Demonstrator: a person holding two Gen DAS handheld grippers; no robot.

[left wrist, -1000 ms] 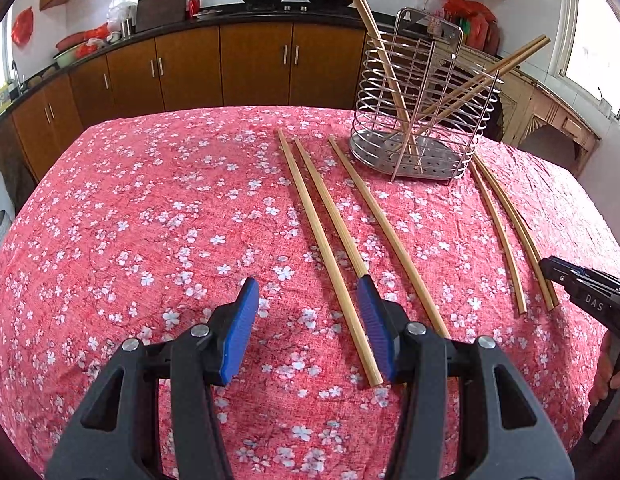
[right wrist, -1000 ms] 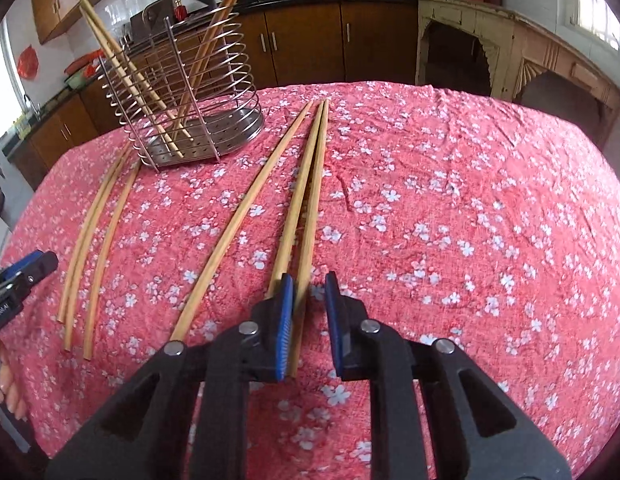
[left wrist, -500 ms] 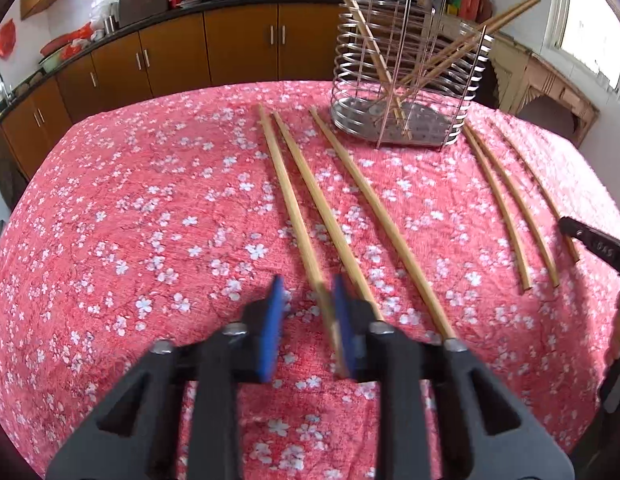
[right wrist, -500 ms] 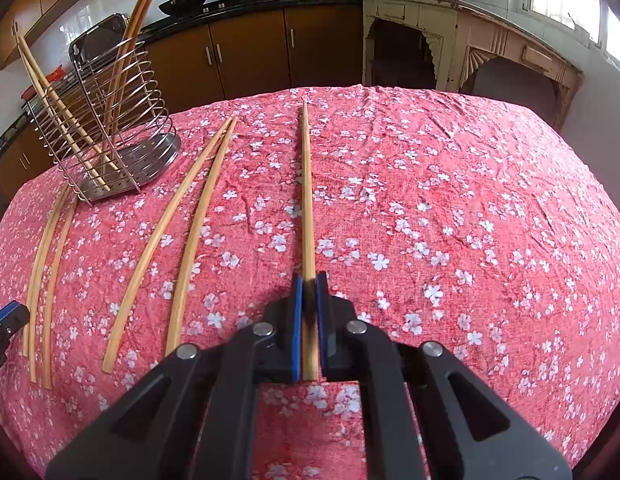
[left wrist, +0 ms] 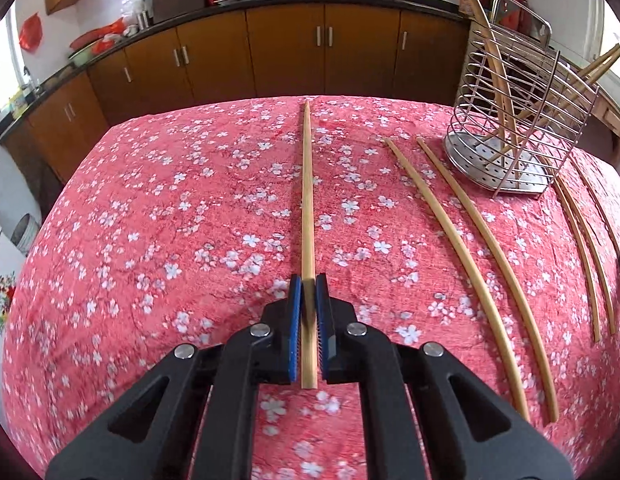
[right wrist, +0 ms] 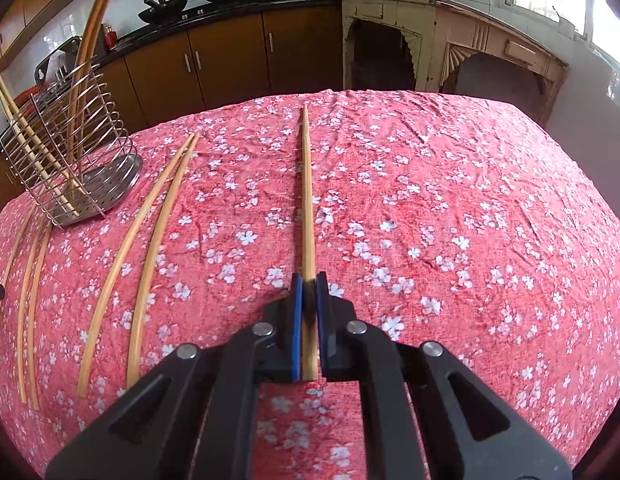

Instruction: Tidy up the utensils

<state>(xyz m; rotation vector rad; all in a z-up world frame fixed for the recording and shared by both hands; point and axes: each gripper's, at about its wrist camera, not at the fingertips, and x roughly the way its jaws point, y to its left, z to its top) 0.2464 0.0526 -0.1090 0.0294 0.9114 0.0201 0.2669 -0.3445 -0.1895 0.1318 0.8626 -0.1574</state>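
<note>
My left gripper (left wrist: 308,280) is shut on the near end of a long bamboo chopstick (left wrist: 307,200) that points straight away over the red flowered tablecloth. My right gripper (right wrist: 308,278) is likewise shut on another bamboo chopstick (right wrist: 307,192). The wire utensil holder (left wrist: 513,128) stands at the far right in the left wrist view, with a few chopsticks leaning inside it. In the right wrist view the holder (right wrist: 70,160) is at the far left. Two loose chopsticks (left wrist: 469,248) lie beside the holder, and more thin chopsticks (left wrist: 585,240) lie on its other side.
The table's red flowered cloth (left wrist: 170,240) spreads wide to the left in the left wrist view. Brown kitchen cabinets (left wrist: 286,44) and a dark counter with woks run behind the table. A pale carved cabinet (right wrist: 449,40) stands at the back right.
My left gripper closed from wide open onto a chopstick and drew it left, away from the other two. My right gripper tightened on its chopstick and pulled it right, apart from its neighbours.
</note>
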